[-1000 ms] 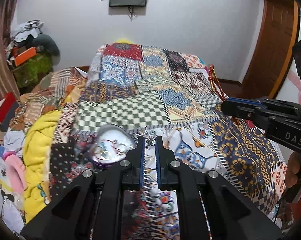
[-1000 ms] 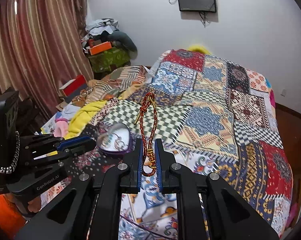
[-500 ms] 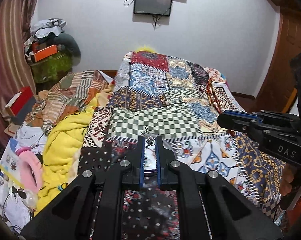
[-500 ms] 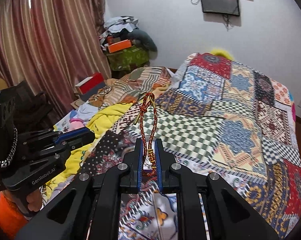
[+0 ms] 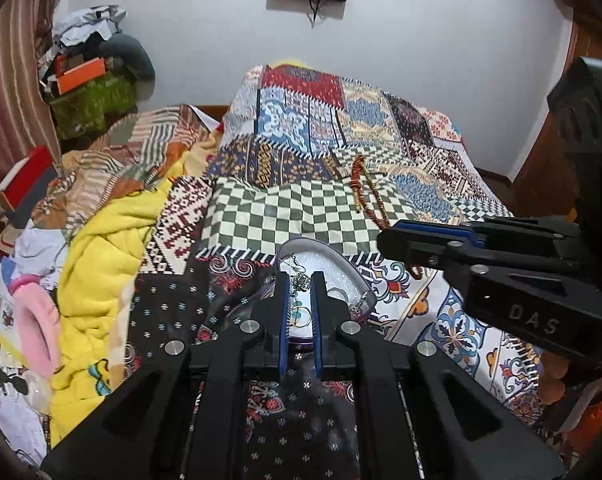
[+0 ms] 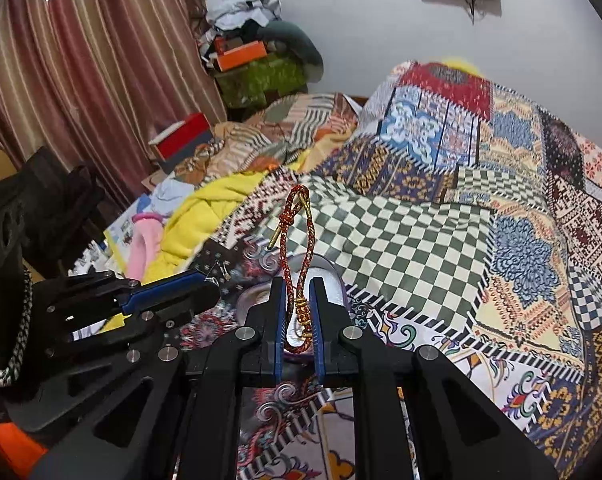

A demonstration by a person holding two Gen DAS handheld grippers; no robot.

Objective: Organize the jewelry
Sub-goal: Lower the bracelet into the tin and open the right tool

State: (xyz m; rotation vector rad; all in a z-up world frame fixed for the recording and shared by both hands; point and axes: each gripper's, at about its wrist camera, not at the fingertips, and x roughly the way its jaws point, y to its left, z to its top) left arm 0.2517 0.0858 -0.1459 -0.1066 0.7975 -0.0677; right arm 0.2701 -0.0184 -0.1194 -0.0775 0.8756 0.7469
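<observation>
Left wrist view: my left claw [image 5: 299, 294] is pinched down on a small silver earring [image 5: 301, 281], right over the heart-shaped jewelry box [image 5: 333, 258] sitting on the patchwork bed [image 5: 285, 212]. Looks like a few rings are in the box already, so some sorting seems done.

Right wrist view: my right claw [image 6: 299, 312] is squeezed on a red-and-gold braided bracelet [image 6: 299, 240], its loop sticking up past the tips, box just beyond. So I reckon both pieces have yet to go in. Can't spot other loose jewelry on the bed.
</observation>
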